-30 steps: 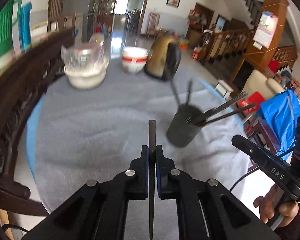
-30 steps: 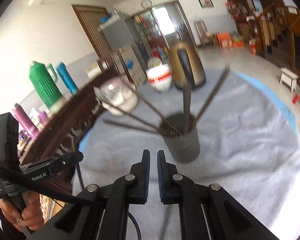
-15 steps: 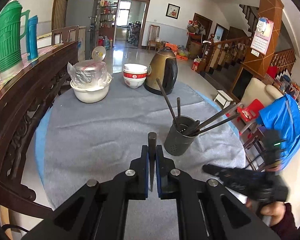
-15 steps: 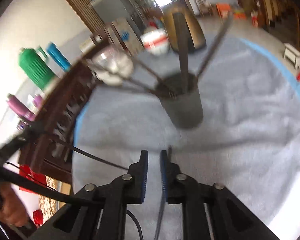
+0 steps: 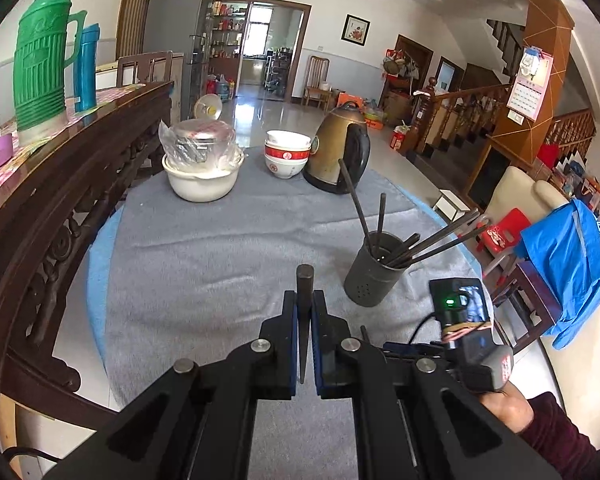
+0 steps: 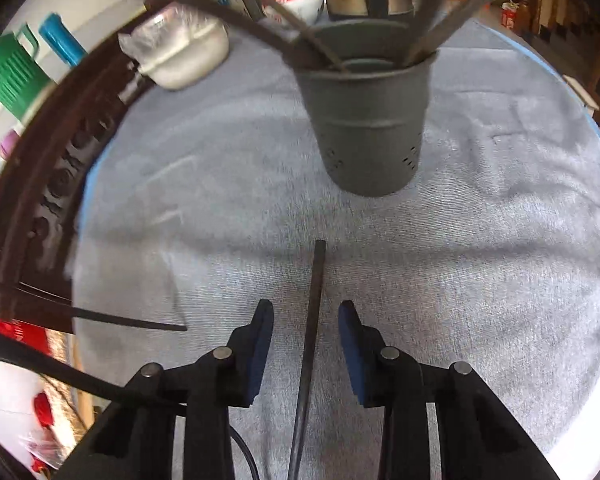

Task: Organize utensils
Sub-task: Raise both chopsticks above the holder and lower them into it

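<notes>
A dark grey utensil holder (image 5: pixel 374 274) with several dark chopsticks in it stands on the grey cloth; it also shows in the right wrist view (image 6: pixel 366 120). My left gripper (image 5: pixel 305 312) is shut on a dark chopstick (image 5: pixel 304 280), held above the cloth left of the holder. My right gripper (image 6: pixel 306 320) is open low over the cloth, with a loose dark chopstick (image 6: pixel 312 328) lying between its fingers, in front of the holder. Another chopstick's thin end (image 6: pixel 140 322) shows at the left in the right wrist view.
At the table's far side stand a white basin with a bagged metal pot (image 5: pixel 202 160), stacked red-and-white bowls (image 5: pixel 287 156) and a brass kettle (image 5: pixel 338 152). A carved dark wood rail (image 5: pixel 60 208) runs along the left, with green and blue flasks (image 5: pixel 40 64) behind it.
My right gripper has dropped low to the cloth and opened around the lying chopstick. My left gripper has stayed shut on its chopstick and pulled back slightly.
</notes>
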The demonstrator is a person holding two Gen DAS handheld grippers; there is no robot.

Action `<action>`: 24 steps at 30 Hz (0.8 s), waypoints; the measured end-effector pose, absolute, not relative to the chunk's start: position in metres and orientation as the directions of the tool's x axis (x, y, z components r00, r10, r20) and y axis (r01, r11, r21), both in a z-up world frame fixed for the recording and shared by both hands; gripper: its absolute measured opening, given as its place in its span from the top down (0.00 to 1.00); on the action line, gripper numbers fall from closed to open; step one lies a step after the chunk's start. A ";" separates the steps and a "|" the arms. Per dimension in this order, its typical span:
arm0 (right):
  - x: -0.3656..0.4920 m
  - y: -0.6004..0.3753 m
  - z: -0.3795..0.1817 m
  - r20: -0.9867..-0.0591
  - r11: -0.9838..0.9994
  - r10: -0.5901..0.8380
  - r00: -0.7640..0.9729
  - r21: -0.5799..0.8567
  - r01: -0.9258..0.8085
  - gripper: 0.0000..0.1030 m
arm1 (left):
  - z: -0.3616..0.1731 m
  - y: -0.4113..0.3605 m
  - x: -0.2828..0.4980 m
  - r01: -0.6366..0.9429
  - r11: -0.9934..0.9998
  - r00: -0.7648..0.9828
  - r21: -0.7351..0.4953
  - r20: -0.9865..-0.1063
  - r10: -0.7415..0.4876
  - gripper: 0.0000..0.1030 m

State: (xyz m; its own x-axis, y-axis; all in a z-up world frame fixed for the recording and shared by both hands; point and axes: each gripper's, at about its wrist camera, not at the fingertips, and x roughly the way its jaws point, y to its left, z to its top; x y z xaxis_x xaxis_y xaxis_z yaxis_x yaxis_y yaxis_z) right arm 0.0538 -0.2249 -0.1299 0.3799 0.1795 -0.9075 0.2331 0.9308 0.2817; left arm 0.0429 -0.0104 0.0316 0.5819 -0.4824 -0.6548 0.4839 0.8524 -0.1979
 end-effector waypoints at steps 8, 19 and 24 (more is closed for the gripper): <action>0.063 -0.209 -0.145 -0.946 0.960 0.103 0.308 0.176 0.218 0.92 | 0.030 -0.008 0.044 0.484 0.852 0.580 -0.199 -0.656 -0.483 0.94; 0.013 -0.233 -0.075 -0.813 0.947 0.152 0.562 0.284 0.154 0.93 | 0.035 -0.017 0.038 0.492 0.853 0.586 -0.173 -0.659 -0.472 0.94; -0.017 -0.250 -0.032 -0.676 0.938 0.142 0.723 0.326 0.121 0.93 | 0.045 -0.025 0.033 0.515 0.843 0.591 -0.154 -0.649 -0.480 0.94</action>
State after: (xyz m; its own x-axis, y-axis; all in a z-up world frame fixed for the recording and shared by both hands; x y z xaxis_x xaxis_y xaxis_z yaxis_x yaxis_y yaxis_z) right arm -0.0167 -0.2504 -0.0316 0.7233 0.1421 -0.6758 0.1206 0.9376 0.3262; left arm 0.0327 -0.0252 0.0450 0.5909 -0.4798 -0.6485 0.5152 0.8431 -0.1543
